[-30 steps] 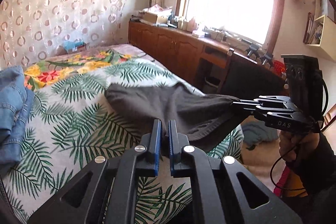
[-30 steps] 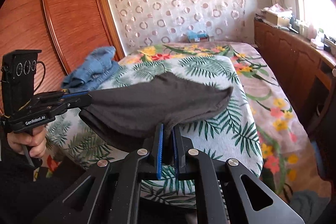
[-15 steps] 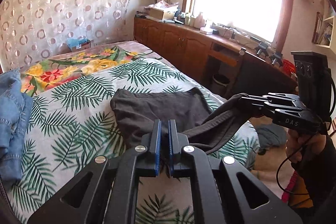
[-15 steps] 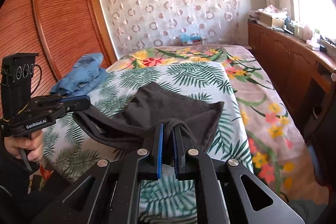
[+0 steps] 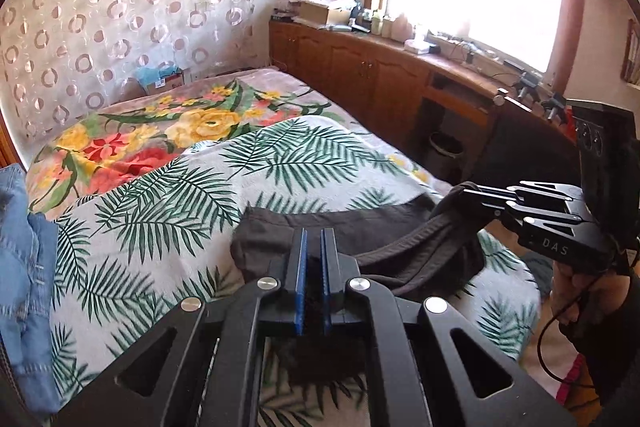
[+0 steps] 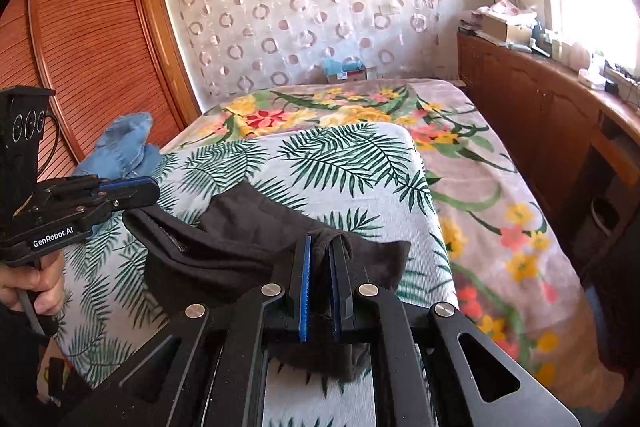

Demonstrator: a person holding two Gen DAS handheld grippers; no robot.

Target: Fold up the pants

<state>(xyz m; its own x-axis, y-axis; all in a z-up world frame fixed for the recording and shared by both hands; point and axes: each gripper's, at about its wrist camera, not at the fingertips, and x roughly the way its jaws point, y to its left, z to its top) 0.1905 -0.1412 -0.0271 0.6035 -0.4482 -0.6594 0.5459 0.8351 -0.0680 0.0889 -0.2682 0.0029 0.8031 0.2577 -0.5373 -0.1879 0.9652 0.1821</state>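
**Dark pants, held at two corners over the near edge of the bed**

Item: one pair of dark grey pants [image 5: 360, 235], soft knit, part lying and part lifted. The far portion is resting flat on the palm-leaf blanket [image 5: 168, 211] that is covering the near half of the bed [image 6: 500, 187]. The near edge is hanging between the two claws, sagging in the middle.

Left claw [image 5: 313, 267]: pinching narrow on dark cloth; fabric is showing between the blue pads [image 5: 300, 279]. In the right wrist view it is sitting at the left [image 6: 140, 191], with the pants edge running from just below its tip.

Right claw [image 6: 318, 279]: likewise clamping narrow on a bunched fold of the pants. In the left wrist view it is reaching in from the right [image 5: 468, 193], with a thick band of cloth trailing from its tip toward the bed.

Governing relation: the held edge is running left to right between the claws, and the body of the pants is lying beyond it, farther onto the bed. Both claws are gripping at about the same nearness, one at each end of that edge. Judged from this, the fold is turning on carrying the held edge evenly toward the far edge of the cloth.

Also present: blue denim [image 6: 124, 147] piled at the far left of the bed, well apart from the pants; a floral cover [image 5: 160, 131] beyond the palm-leaf blanket.
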